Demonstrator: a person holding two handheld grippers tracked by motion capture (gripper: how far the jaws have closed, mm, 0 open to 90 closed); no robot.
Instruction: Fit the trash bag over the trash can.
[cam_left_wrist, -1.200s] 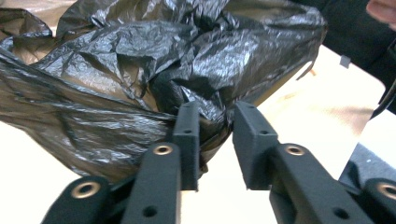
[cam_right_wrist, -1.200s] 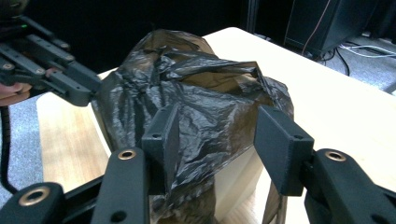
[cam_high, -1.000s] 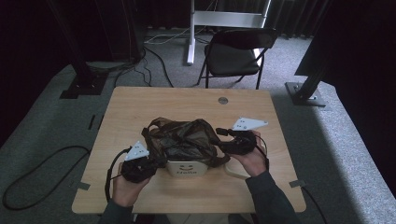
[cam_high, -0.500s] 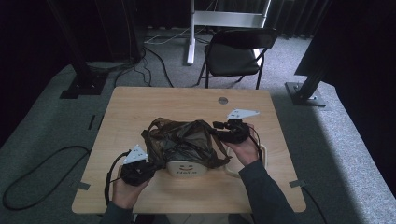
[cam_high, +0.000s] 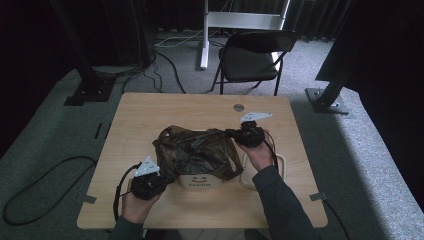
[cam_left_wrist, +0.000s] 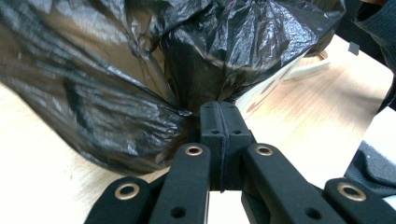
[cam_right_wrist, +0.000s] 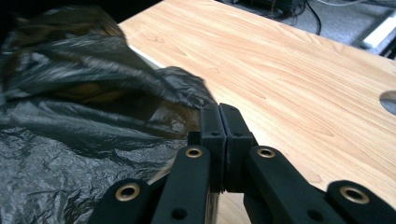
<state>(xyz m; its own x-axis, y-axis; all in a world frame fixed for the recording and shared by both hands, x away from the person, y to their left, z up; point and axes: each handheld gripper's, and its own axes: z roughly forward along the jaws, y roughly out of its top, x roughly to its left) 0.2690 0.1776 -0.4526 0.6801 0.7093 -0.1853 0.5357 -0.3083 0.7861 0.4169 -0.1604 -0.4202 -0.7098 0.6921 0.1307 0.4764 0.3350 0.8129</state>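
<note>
A dark, crinkled plastic bag (cam_high: 197, 152) is draped over a small white bin (cam_high: 200, 182) with a smiley face, at the middle of the wooden table (cam_high: 165, 112). My left gripper (cam_high: 169, 177) is at the bin's near left corner. In the left gripper view it (cam_left_wrist: 219, 109) is shut on a gathered fold of the bag (cam_left_wrist: 140, 70). My right gripper (cam_high: 229, 133) is at the bin's far right side. In the right gripper view it (cam_right_wrist: 219, 113) is shut on the bag's (cam_right_wrist: 84, 107) edge, which is pulled taut.
A cream ring-shaped frame (cam_high: 281, 167) lies on the table right of the bin, under the right forearm. A round cable hole (cam_high: 239, 107) is near the table's far edge. A black folding chair (cam_high: 250, 60) stands beyond the table, with cables on the floor.
The right gripper has moved toward the far side of the table, drawing the bag's edge with it. The left gripper has slipped slightly nearer the front edge, still holding the bag.
</note>
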